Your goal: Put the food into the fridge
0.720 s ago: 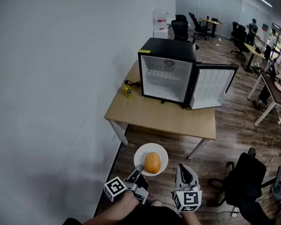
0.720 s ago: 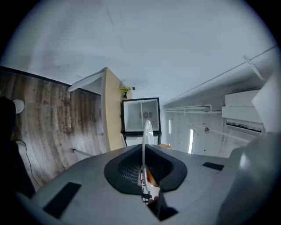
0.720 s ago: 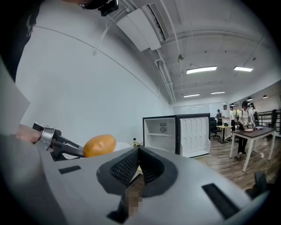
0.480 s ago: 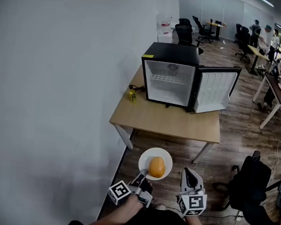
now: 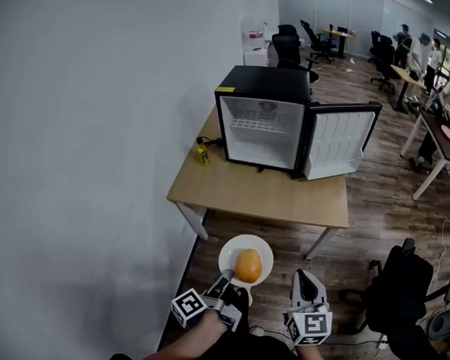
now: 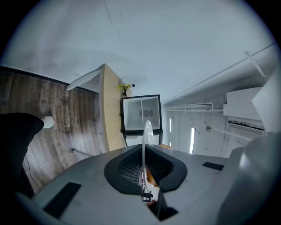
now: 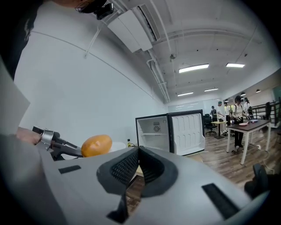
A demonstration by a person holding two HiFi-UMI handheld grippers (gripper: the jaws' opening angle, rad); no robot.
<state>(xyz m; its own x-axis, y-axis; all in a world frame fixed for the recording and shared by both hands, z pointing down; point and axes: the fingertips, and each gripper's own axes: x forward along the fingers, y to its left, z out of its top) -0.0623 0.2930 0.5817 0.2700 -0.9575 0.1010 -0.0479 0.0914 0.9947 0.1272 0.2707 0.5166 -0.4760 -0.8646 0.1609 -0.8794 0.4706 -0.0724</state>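
Note:
A white plate carries a round orange-brown piece of food. In the head view it hangs over the wooden floor in front of the table. My left gripper is shut on the plate's near rim; in the left gripper view the plate shows edge-on between the jaws of the left gripper. My right gripper is shut on nothing, to the right of the plate. In the right gripper view the right gripper has the food to its left. On the table stands the black fridge, its door swung open to the right.
A small yellow object lies on the table left of the fridge. A white wall runs along the left. A black office chair stands at the right. More desks, chairs and people are at the far back.
The head view has swung a little, shifting the fridge and table slightly left. The plate with the food stays in my left gripper; the right gripper keeps its place beside it.

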